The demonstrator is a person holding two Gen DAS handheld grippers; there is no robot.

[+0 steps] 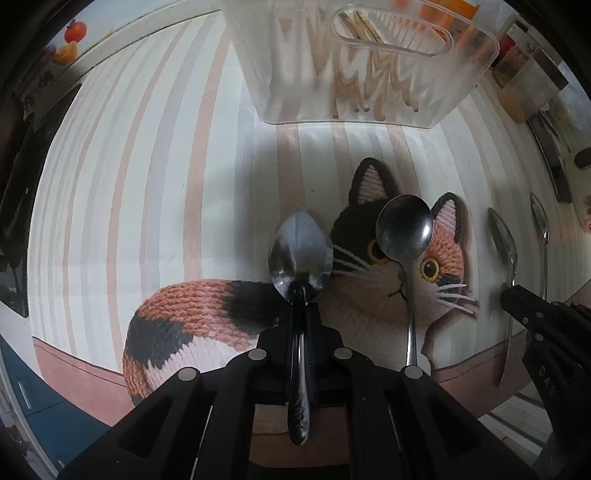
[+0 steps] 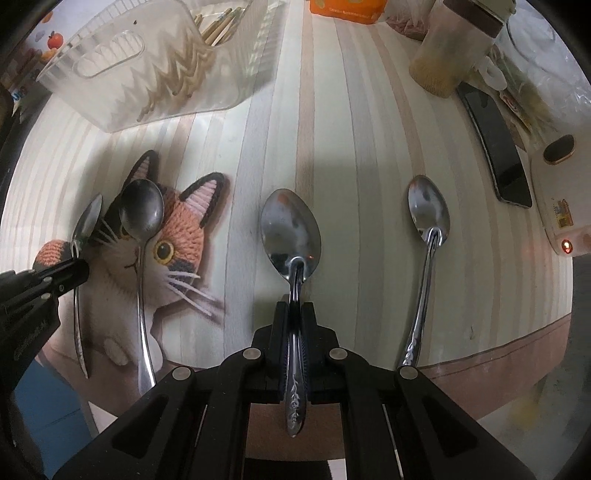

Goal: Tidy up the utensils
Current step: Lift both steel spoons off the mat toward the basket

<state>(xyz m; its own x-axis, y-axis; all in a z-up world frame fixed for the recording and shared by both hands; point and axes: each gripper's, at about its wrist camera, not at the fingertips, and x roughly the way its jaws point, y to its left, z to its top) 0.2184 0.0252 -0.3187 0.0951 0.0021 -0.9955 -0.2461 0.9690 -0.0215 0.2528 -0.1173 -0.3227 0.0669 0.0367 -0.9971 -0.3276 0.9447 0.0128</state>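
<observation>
Both tongs clenched: left gripper (image 1: 300, 314) grasps a spoon (image 1: 301, 254) by its neck, right gripper (image 2: 295, 314) grasps another spoon (image 2: 290, 232). Two loose spoons remain on the table (image 2: 332, 129): one (image 2: 142, 214) on the cat print, one (image 2: 428, 214) nearer the right edge. Far-left edge: clear bin (image 2: 155, 70) holding only chopsticks (image 2: 184, 74). Judged early; four spoons unbinned.

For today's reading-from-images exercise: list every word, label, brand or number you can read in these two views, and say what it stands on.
"DAS" – embossed letters on the right gripper body, seen in the left wrist view; possibly part of a longer word.
Embossed text on the left gripper body: blurred, unreadable.
Orange box: print too small to read.
White device sticker: too small to read.
</observation>
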